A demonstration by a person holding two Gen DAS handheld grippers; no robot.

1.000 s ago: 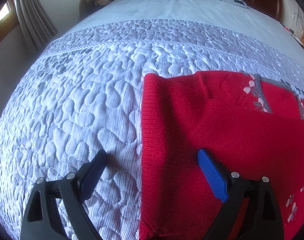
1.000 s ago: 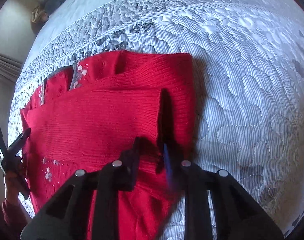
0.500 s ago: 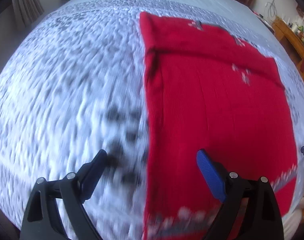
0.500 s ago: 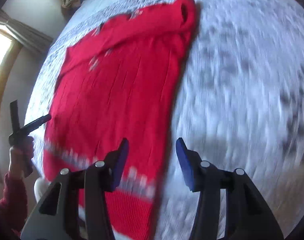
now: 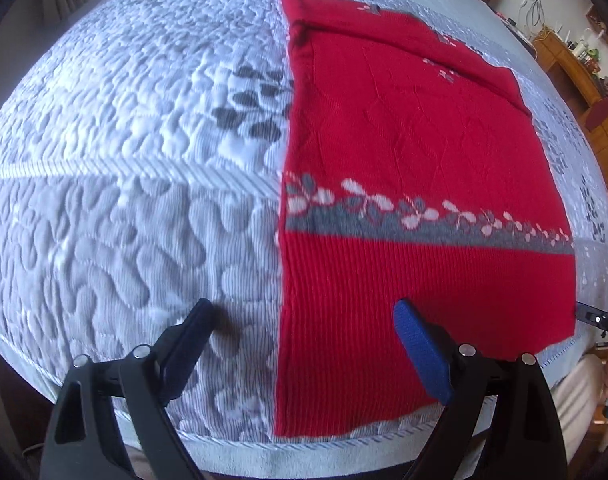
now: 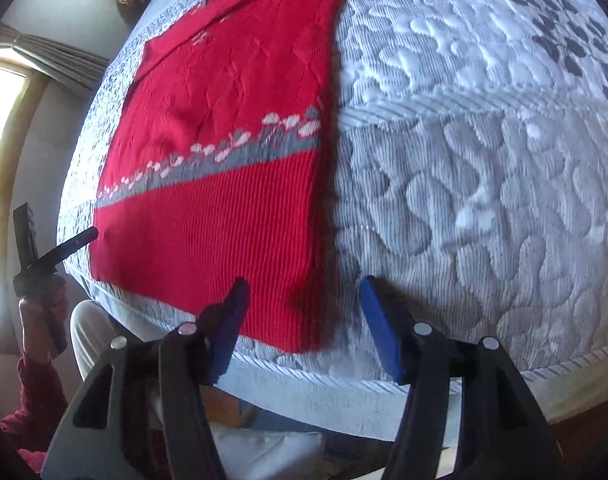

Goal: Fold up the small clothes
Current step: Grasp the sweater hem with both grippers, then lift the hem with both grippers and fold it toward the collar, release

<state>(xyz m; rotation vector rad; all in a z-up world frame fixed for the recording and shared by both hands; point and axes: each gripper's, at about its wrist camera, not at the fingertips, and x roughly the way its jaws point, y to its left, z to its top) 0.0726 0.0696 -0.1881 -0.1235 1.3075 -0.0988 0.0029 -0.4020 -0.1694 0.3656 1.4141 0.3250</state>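
A red knitted sweater (image 5: 416, 128) with a grey and white flower band lies flat on the quilted bed, sleeves folded in, ribbed hem toward the near bed edge. My left gripper (image 5: 304, 320) hovers open over the hem's left corner, nothing between its fingers. In the right wrist view the same sweater (image 6: 232, 128) lies to the left. My right gripper (image 6: 304, 296) hangs above the hem's right corner, its jaws opening and free of the cloth. The left gripper (image 6: 52, 252) shows at that view's left edge, held by a hand.
The grey-white quilted bedspread (image 5: 116, 168) covers the bed, and its corded edge (image 6: 504, 372) runs close below both grippers. A window with curtains (image 6: 8, 80) is at the left, wooden furniture (image 5: 576, 68) at the far right. The person's light trousers (image 6: 92, 332) stand against the bed edge.
Both grippers pulled back from the sweater's collar end to its hem near the bed edge. The right gripper let go of the folded sleeve and opened. The left gripper stayed open.
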